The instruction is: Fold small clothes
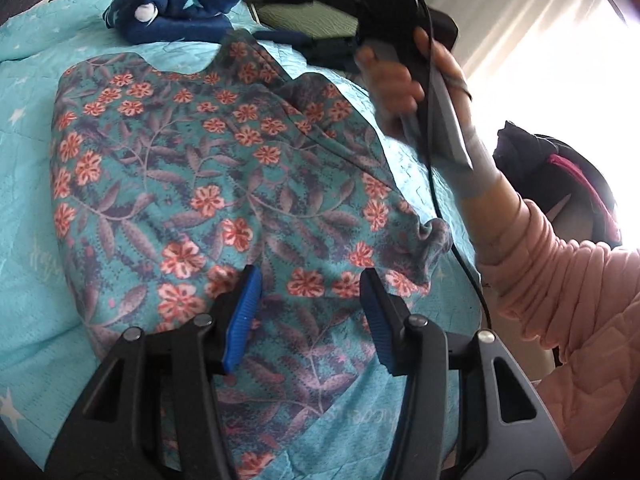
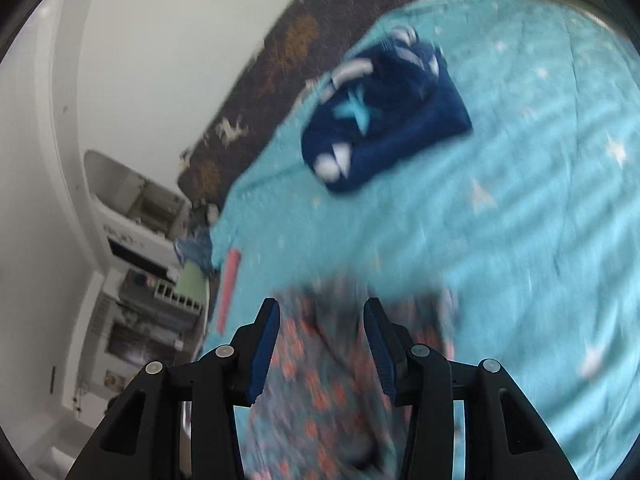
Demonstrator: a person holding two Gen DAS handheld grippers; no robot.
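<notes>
A teal floral garment (image 1: 224,184) with orange-pink flowers lies spread on a light blue star-print bedcover (image 1: 32,208). My left gripper (image 1: 310,280) is open and empty, just above the garment's near part. In the left wrist view the right gripper's body shows at the upper right, held in a hand, but its fingers are hidden. In the blurred right wrist view my right gripper (image 2: 322,308) is open and empty above one end of the floral garment (image 2: 320,392). A folded navy star-print garment (image 1: 176,12) lies at the far edge of the cover; it also shows in the right wrist view (image 2: 384,120).
A dark blanket with animal prints (image 2: 288,52) lies beyond the bedcover. White shelves and furniture (image 2: 136,248) stand by the wall at the left. A dark bag with pink trim (image 1: 560,176) sits at the right near a bright window. A black cable (image 1: 440,200) hangs from the right gripper.
</notes>
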